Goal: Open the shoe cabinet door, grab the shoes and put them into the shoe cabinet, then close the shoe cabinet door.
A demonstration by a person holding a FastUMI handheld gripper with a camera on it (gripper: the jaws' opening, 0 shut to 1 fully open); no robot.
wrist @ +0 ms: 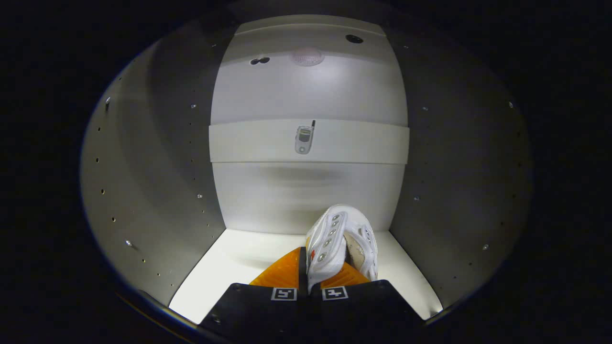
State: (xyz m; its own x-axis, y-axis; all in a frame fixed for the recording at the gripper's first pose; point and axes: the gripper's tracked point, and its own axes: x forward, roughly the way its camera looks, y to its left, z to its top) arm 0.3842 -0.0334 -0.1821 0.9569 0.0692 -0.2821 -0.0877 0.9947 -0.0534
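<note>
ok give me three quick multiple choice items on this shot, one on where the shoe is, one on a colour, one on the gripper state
1. Where is the shoe?
A. on the upper shelf
B. between the gripper fingers, above the cabinet floor
C. outside the cabinet

2. What colour is the shoe?
A. white
B. black
C. red

3. What is the gripper doing?
A. open, empty
B. shut on nothing
C. shut on the shoe

Answers: 1 B, it sticks up from between the fingers inside the cabinet; 2 A, its upper is white; 3 C, both fingers press its edge.
</note>
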